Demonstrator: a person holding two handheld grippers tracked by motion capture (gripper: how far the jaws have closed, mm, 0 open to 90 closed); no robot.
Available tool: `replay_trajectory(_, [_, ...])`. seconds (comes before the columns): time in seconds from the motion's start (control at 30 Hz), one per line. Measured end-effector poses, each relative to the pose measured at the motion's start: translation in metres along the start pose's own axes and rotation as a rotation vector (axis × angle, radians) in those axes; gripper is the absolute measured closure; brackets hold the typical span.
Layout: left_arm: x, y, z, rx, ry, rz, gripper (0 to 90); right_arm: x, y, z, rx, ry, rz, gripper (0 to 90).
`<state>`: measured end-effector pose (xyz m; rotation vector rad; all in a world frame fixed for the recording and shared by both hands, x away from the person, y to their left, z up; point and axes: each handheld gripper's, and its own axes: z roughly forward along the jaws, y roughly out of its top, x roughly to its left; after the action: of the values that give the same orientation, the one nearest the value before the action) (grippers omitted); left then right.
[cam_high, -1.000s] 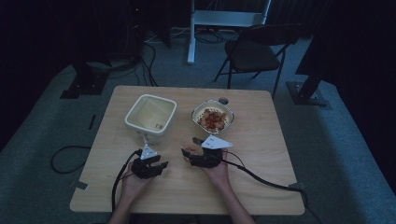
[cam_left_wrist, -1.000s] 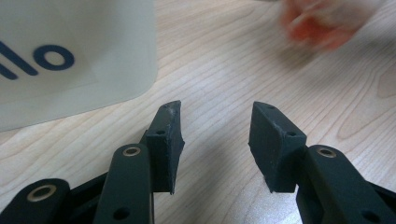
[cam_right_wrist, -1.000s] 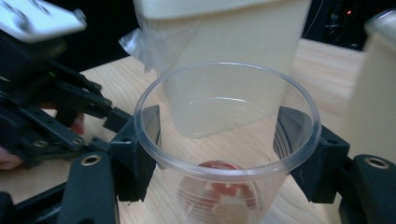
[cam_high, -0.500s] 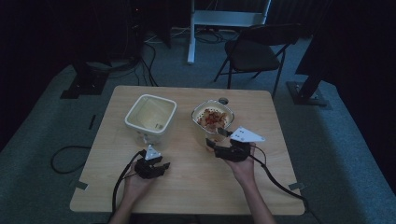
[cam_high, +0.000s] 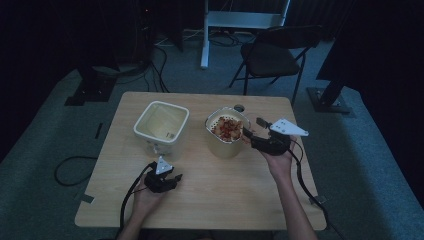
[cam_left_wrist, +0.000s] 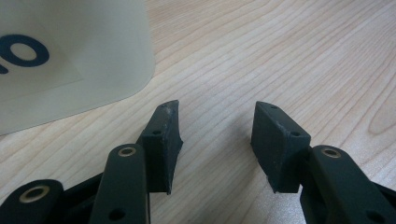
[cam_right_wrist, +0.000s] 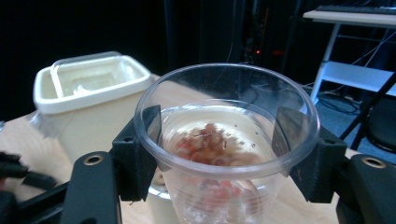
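Note:
My right gripper (cam_right_wrist: 219, 140) is shut on a clear plastic cup (cam_right_wrist: 224, 175), one jaw on each side just under its rim. In the high view this gripper (cam_high: 251, 129) hovers level at the right side of a round pale container (cam_high: 222, 146) that holds red-brown pieces (cam_high: 227, 127); those pieces also appear through the cup. A cream square container (cam_high: 161, 125) stands to the left, also (cam_right_wrist: 88, 88). My left gripper (cam_high: 172, 179) rests low on the table in front of it, open with nothing between its jaws (cam_left_wrist: 215, 135), beside the square container's wall (cam_left_wrist: 70, 51).
The wooden table (cam_high: 210, 200) has bare room in front and to the right. A small round object (cam_high: 239, 107) lies behind the round container. Beyond the table stand a folding chair (cam_high: 272, 55) and a white stand (cam_high: 245, 20). Cables (cam_high: 70, 165) lie on the floor at left.
My right hand has risen and moved right and farther away, from in front of the round container to its right side, jaws now pointing left at it. The left hand has stayed put.

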<state>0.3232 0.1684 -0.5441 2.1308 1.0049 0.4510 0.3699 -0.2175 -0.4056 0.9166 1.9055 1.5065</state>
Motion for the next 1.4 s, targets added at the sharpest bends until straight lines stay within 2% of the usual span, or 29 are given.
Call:
replay_trajectory(0.2, [0.000,0.000,0.000,0.000,0.000,-0.001,52.8,-0.014,0.008,0.001,-0.015,-0.043,0.006,33.4])
replay_trajectory(0.83, [0.000,0.000,0.000,0.001,0.002,0.000,51.8,-0.046,0.018,0.018,-0.001,-0.104,0.037,33.4])
replay_trajectory(1.0, [-0.001,0.000,0.000,0.003,0.004,0.001,51.5,-0.057,0.037,0.027,0.002,-0.145,0.016,33.3])
replay_trajectory(1.2, [-0.001,0.000,0.000,0.003,0.003,-0.002,51.4,-0.072,0.059,0.037,-0.009,-0.165,0.000,33.5])
replay_trajectory(1.3, [-0.001,0.000,0.000,0.002,0.004,-0.003,51.3,-0.073,0.063,0.043,0.017,-0.178,-0.025,33.5])
replay_trajectory(1.4, [-0.001,0.000,0.000,0.001,0.005,-0.004,51.3,-0.069,0.061,0.049,0.060,-0.193,-0.074,33.8])
